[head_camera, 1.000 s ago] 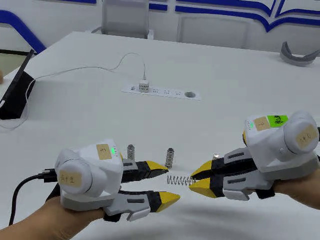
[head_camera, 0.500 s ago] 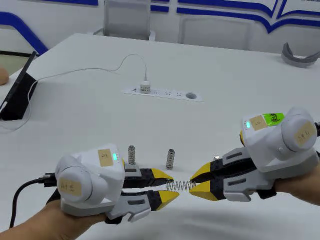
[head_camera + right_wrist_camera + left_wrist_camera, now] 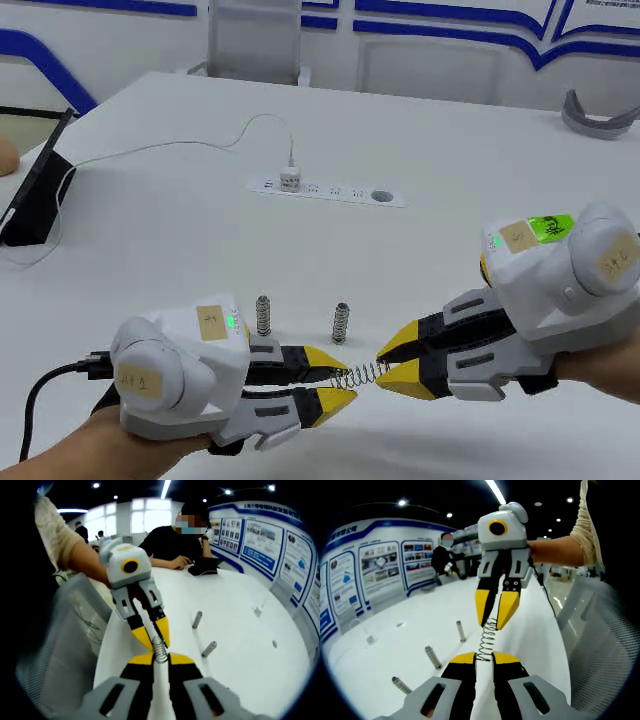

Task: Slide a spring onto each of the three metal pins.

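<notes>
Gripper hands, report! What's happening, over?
Spring clamped between left gripper and right gripper. Already sprung: two pins; bare pin waiting. Nothing in the way.

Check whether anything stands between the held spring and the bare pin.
Nothing visible does. In the left gripper view the bare pin stands on the table beside the spring, which the left gripper and right gripper hold by its ends.

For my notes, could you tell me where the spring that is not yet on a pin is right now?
In the head view, the spring spans low centre between the left hand-held gripper and the right hand-held gripper, just nearer than two upright pins.
</notes>
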`<action>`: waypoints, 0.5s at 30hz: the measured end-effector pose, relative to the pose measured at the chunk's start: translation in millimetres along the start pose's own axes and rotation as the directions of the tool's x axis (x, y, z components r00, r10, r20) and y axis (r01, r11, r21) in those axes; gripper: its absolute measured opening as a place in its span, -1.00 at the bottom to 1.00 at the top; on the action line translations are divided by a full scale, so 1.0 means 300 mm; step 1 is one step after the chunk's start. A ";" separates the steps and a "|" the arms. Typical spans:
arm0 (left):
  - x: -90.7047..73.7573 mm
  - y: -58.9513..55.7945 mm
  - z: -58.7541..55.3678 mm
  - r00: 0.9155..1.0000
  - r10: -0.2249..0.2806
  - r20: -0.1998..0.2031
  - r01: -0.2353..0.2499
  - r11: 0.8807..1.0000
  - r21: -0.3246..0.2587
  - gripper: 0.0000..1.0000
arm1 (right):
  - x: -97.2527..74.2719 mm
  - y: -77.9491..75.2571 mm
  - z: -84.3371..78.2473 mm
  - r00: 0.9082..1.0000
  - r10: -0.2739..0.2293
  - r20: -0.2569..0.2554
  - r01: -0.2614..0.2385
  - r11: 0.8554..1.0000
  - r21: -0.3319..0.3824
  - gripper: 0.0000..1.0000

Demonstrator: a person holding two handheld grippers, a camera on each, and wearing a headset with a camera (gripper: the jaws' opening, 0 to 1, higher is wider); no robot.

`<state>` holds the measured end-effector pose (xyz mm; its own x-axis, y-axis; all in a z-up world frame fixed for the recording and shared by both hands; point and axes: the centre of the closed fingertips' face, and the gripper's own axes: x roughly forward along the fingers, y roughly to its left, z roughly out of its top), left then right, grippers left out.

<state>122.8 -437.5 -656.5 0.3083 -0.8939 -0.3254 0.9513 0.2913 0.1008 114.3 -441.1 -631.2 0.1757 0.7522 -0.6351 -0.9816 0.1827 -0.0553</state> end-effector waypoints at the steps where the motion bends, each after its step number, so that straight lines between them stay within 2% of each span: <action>1: 0.000 -0.001 -0.001 1.000 0.001 -0.002 -0.001 1.000 -0.001 -0.77 | 0.000 0.000 0.008 1.000 -0.001 0.005 0.001 1.000 -0.003 -0.77; 15: -0.010 0.001 0.001 1.000 0.010 -0.007 -0.010 1.000 -0.006 -0.78 | 0.009 0.006 0.077 0.999 -0.002 0.048 0.003 1.000 -0.028 -0.77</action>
<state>122.2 -434.9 -655.3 0.3175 -0.8888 -0.3305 0.9482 0.3020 0.0985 114.8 -424.2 -615.2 0.1807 0.7815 -0.5971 -0.9828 0.1669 -0.0789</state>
